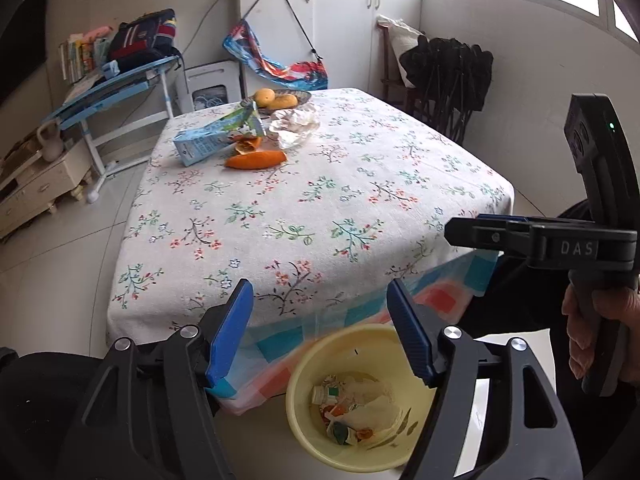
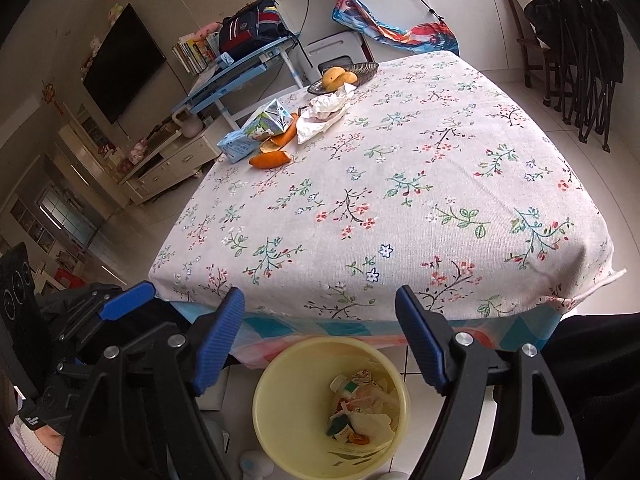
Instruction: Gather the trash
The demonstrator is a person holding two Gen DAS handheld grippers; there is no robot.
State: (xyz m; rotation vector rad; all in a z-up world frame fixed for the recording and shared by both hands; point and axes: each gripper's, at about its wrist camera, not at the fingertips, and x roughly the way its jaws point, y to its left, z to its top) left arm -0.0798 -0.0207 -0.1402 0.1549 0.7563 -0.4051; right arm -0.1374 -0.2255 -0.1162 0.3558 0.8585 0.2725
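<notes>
Below, both of your grippers hang over the yellow bin (image 2: pixel 332 408), which sits on the floor against the near edge of the table (image 2: pixel 384 200). Your left gripper (image 1: pixel 320 332) and right gripper (image 2: pixel 320 340) each stand wide apart, with nothing between the blue pads. Far across the floral cloth lie a blue carton (image 2: pixel 256 130), orange peel (image 2: pixel 269 159) and crumpled paper (image 2: pixel 324 114), just beside a fruit dish (image 2: pixel 360 70).

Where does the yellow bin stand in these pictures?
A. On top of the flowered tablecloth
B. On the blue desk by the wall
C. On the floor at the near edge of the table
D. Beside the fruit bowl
C: the yellow bin stands on the floor below the table, at its near edge, with scraps inside.
</notes>
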